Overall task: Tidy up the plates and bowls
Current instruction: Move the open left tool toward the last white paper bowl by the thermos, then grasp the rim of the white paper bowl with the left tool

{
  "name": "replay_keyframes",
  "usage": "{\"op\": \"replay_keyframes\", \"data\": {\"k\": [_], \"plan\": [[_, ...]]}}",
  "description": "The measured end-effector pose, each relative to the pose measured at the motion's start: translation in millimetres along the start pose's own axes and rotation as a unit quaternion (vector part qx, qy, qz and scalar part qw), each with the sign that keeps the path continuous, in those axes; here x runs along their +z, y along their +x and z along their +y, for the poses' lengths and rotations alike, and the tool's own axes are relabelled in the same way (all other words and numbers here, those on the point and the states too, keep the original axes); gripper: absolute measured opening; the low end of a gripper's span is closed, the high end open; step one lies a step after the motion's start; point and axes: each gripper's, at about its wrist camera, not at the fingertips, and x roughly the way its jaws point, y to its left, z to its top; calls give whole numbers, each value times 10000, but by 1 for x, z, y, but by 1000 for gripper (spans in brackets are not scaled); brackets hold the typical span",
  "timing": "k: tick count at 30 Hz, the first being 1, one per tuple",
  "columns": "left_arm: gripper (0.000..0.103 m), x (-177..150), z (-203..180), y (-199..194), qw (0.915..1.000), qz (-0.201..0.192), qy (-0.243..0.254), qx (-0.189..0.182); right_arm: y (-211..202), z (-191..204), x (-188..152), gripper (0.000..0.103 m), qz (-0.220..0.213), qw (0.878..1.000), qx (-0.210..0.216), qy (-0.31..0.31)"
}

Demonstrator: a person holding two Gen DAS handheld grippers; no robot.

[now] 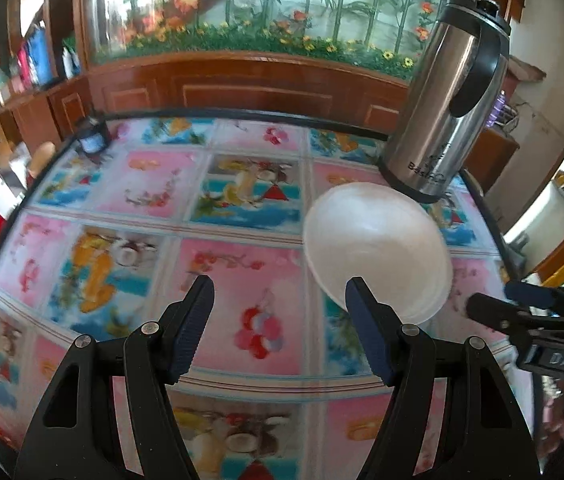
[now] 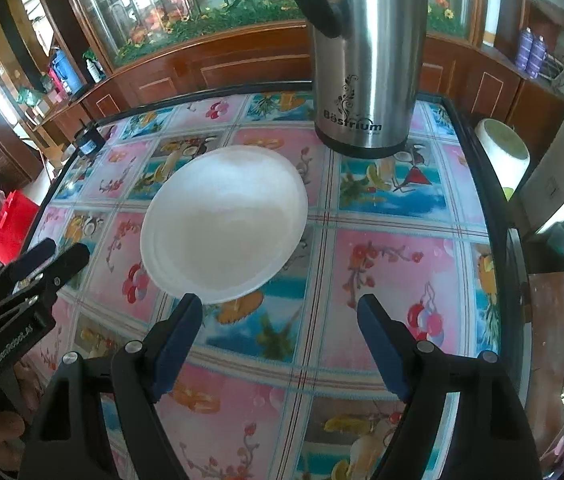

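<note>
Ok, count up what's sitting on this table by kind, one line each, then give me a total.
White dishes: 1, the white plate, possibly a stack
Steel flasks: 1, the thermos
Small dark jars: 1, the jar at the far left edge of the table
Total: 3

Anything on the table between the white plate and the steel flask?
Nothing: in the right wrist view only bare patterned tablecloth separates the white plate from the steel flask.
</note>
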Motion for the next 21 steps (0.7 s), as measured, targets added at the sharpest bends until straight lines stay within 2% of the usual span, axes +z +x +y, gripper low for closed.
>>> {"op": "replay_keyframes", "data": {"k": [17, 19, 21], "plan": [[69, 14, -10, 47, 9989, 443, -138, -44, 37, -11, 23, 79, 105, 9996, 235, 91], [69, 14, -11, 51, 9987, 483, -167, -43, 39, -10, 24, 73, 117, 9996, 266, 62], [69, 15, -12, 53, 9986, 495, -185, -55, 41, -10, 25, 58, 131, 9995, 298, 40]]}}
